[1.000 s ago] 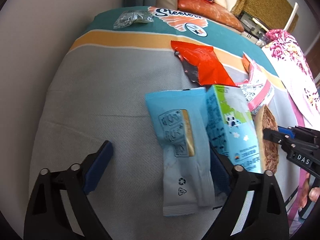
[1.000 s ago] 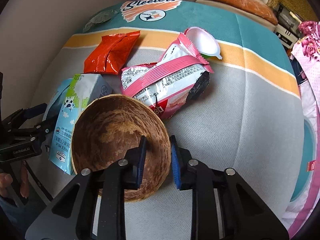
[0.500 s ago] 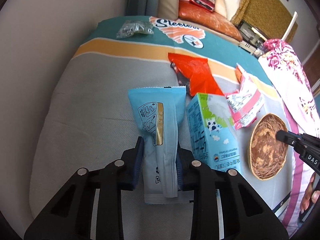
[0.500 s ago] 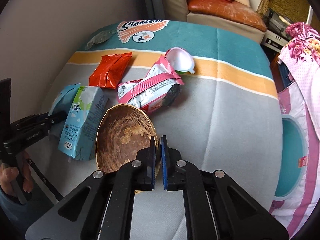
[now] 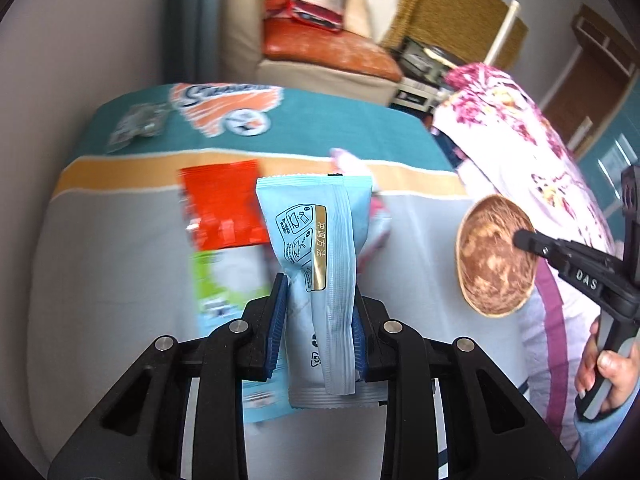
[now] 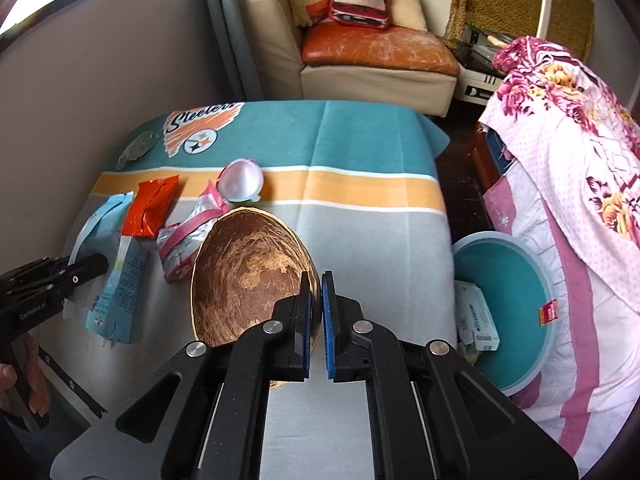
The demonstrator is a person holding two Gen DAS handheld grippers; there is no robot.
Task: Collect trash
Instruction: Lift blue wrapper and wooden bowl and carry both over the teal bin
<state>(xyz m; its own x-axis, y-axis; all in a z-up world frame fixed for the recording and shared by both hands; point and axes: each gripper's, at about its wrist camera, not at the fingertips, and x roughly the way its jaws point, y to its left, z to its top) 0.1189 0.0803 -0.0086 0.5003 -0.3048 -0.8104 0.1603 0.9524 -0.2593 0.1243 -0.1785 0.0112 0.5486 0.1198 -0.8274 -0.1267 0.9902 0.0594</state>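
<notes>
My left gripper [image 5: 319, 320] is shut on a light blue wrapper [image 5: 320, 248] and holds it up above the blanket-covered table [image 5: 120, 264]. My right gripper [image 6: 316, 308] is shut on the rim of a brown coconut-shell bowl [image 6: 248, 272], lifted and tilted; the bowl also shows in the left wrist view [image 5: 494, 256]. On the table lie a red wrapper [image 6: 152, 208], a green-and-blue carton [image 6: 120, 292], a pink-and-silver wrapper [image 6: 188, 240] and a white cup [image 6: 242, 182].
A teal bin [image 6: 508, 312] with a white packet inside [image 6: 478, 316] stands on the floor right of the table. A floral cloth [image 6: 568, 140] covers furniture at the right. A clear crumpled wrapper [image 6: 136, 148] lies at the table's far left. A sofa [image 6: 376, 52] is behind.
My left gripper closed on the blue wrapper and lifted it off the table. My right gripper closed on the bowl's rim and raised it up and back.
</notes>
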